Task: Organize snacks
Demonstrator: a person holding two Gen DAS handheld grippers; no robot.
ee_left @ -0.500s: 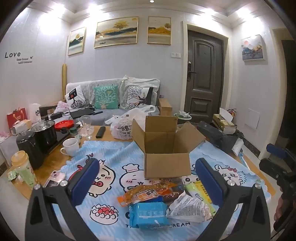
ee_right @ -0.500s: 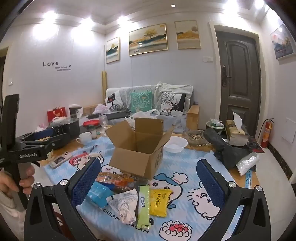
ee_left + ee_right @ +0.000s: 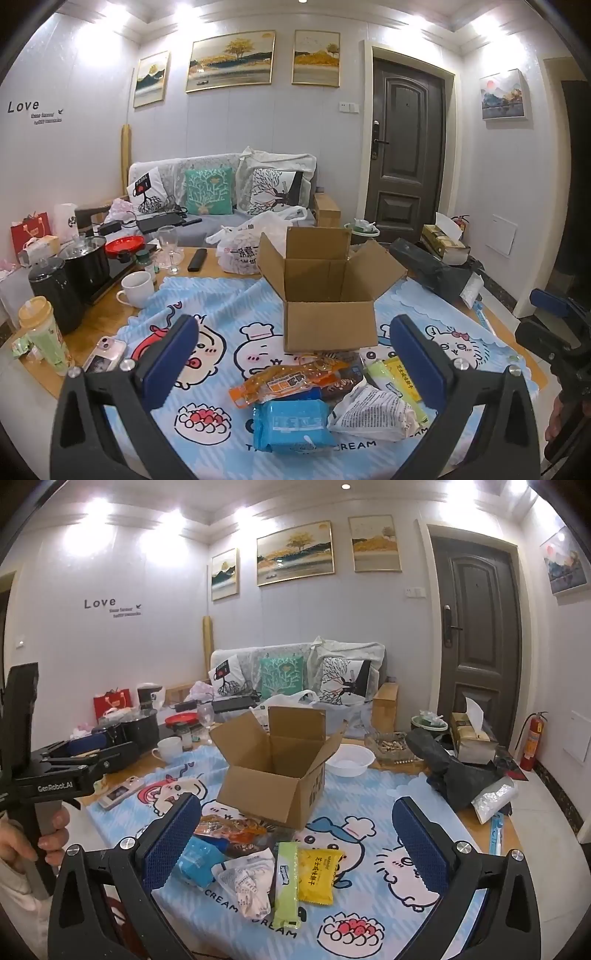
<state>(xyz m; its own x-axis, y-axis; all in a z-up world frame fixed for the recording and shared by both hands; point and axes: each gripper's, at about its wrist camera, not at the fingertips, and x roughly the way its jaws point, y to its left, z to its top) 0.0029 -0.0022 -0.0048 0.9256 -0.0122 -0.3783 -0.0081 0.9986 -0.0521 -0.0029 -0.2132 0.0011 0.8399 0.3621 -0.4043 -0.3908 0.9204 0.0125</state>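
An open, empty cardboard box stands on a blue cartoon tablecloth; it also shows in the right wrist view. In front of it lies a pile of snacks: an orange packet, a blue packet, a white packet, a yellow packet and a green bar. My left gripper is open and empty, held above the pile. My right gripper is open and empty, above the pile's right side.
On the left stand a white mug, a black kettle, a pot, a drink cup and a phone. A white bowl, a black bag and a tissue box are on the right.
Both views have barely shifted. The snacks and box lie as before, and both grippers remain open.
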